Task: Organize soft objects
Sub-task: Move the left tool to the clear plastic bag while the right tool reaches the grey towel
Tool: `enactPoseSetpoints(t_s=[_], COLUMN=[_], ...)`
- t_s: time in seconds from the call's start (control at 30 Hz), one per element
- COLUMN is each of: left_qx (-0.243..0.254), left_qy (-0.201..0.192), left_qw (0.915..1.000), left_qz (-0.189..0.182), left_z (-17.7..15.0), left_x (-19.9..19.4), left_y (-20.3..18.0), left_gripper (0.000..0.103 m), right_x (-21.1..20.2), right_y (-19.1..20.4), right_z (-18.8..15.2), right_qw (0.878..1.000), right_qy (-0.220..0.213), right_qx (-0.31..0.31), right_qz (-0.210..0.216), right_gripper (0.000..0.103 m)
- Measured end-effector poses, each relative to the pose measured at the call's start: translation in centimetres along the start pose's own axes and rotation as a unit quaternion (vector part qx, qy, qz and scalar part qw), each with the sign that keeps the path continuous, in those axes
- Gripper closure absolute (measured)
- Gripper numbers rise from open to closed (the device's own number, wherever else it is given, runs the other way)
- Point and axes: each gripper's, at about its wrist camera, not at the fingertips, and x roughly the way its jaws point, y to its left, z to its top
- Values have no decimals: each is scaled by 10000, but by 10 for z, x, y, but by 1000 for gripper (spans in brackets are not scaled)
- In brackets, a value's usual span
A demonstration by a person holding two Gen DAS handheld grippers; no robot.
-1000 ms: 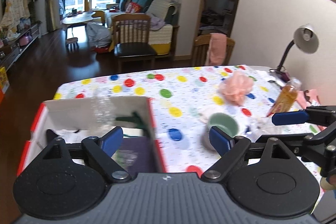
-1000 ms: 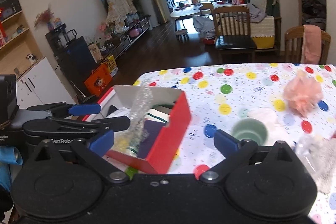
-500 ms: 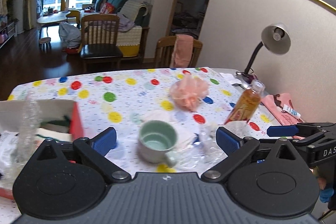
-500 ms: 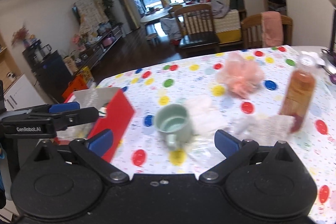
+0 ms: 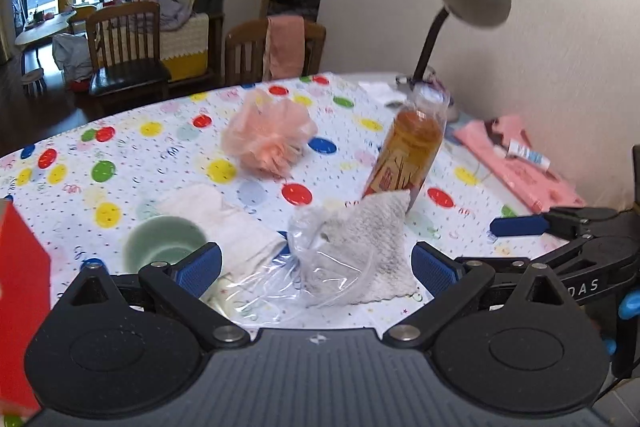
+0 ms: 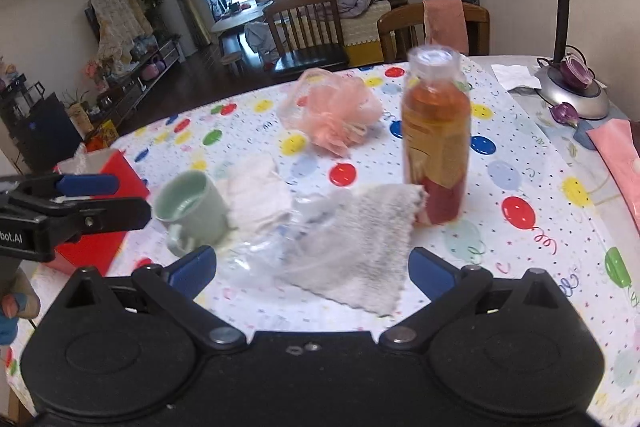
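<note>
Both grippers are held wide open with nothing pinched: the left gripper (image 5: 316, 263) and right gripper (image 6: 312, 267) are both aimed at a grey cloth (image 6: 360, 239) lying under a clear plastic bag (image 5: 320, 267). Just behind it, 1 orange bottle (image 6: 436, 139) is seen upright, with a pink mesh pouf (image 5: 268, 139) further back, on the dotted tablecloth (image 5: 120, 147).

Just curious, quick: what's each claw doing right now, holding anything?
Left gripper: open, holding nothing.
Right gripper: open, holding nothing.
</note>
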Motion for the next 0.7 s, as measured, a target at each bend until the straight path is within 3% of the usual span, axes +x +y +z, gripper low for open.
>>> enactPoseSetpoints(t_s=[0.27,0.37,0.7], left_qx=[447,466,217], left_qy=[382,491,912], left_qw=[9979,9973,9937], left_qz=[276,298,613], left_z=[5,9,21], left_x=[58,79,135], left_y=[-28,-29,-19], left_gripper=[1,1,2], right_x=[21,34,74], right_y=[-40,-49,-69], right_z=[1,1,4], right_qw=[9999,9999,9993], right_qy=[2,98,362], right_qx=[76,33,33], right_qz=[-77,-75,-44], right_gripper=[7,14,22])
